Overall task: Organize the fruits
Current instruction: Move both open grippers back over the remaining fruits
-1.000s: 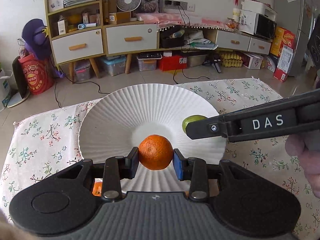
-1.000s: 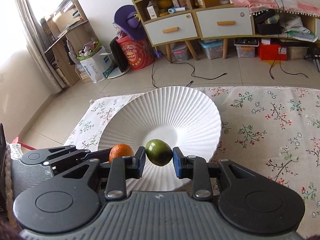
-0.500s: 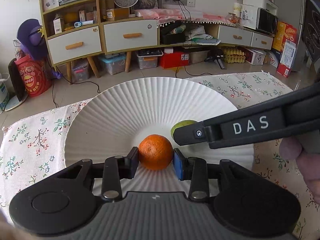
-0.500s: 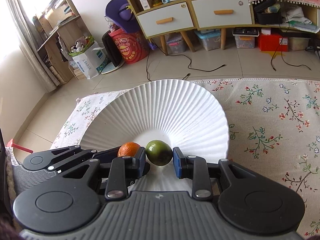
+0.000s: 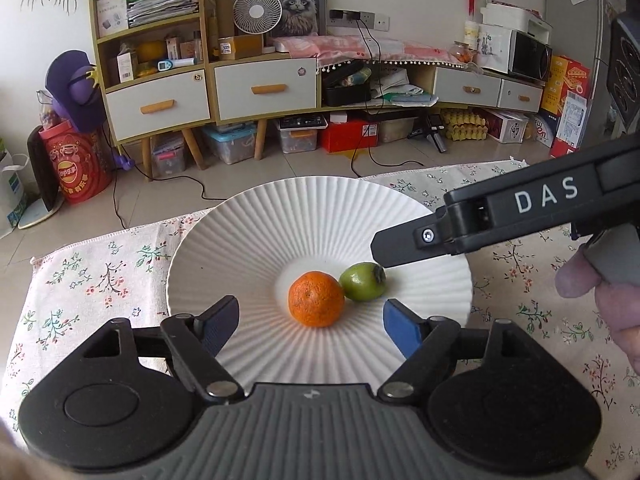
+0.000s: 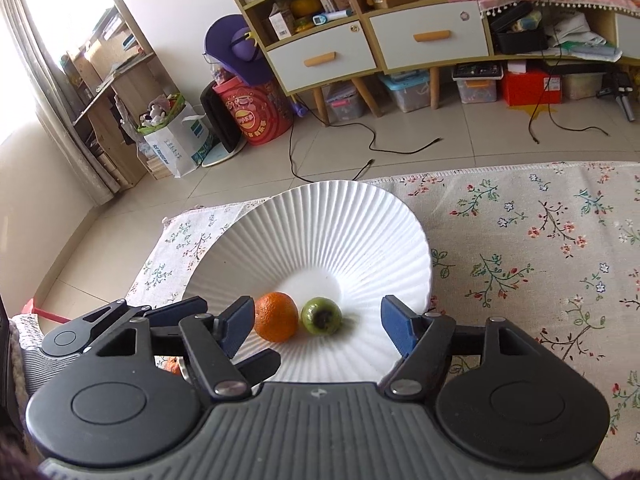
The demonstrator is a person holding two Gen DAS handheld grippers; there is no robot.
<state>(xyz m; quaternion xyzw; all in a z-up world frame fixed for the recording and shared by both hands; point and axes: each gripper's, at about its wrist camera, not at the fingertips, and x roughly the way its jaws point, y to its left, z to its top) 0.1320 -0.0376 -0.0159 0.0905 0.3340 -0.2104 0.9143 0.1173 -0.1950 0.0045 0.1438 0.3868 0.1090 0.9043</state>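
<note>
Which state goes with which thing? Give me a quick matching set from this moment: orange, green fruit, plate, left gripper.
Things:
1. orange
2. green fruit
3. white plate
4. left gripper

States:
A. sits on the floral cloth, holds both fruits
B. jaws opening, nothing gripped
C. in the plate's centre, dark end showing
D. in the plate's centre, nearest the left gripper's black pad

Pairs: 1-D, 2-C, 3-A, 4-B

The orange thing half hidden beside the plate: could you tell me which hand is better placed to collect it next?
Left, probably: the orange thing lies just below the left gripper, whose opening jaws are empty; the right gripper sits further off over the plate.
</note>
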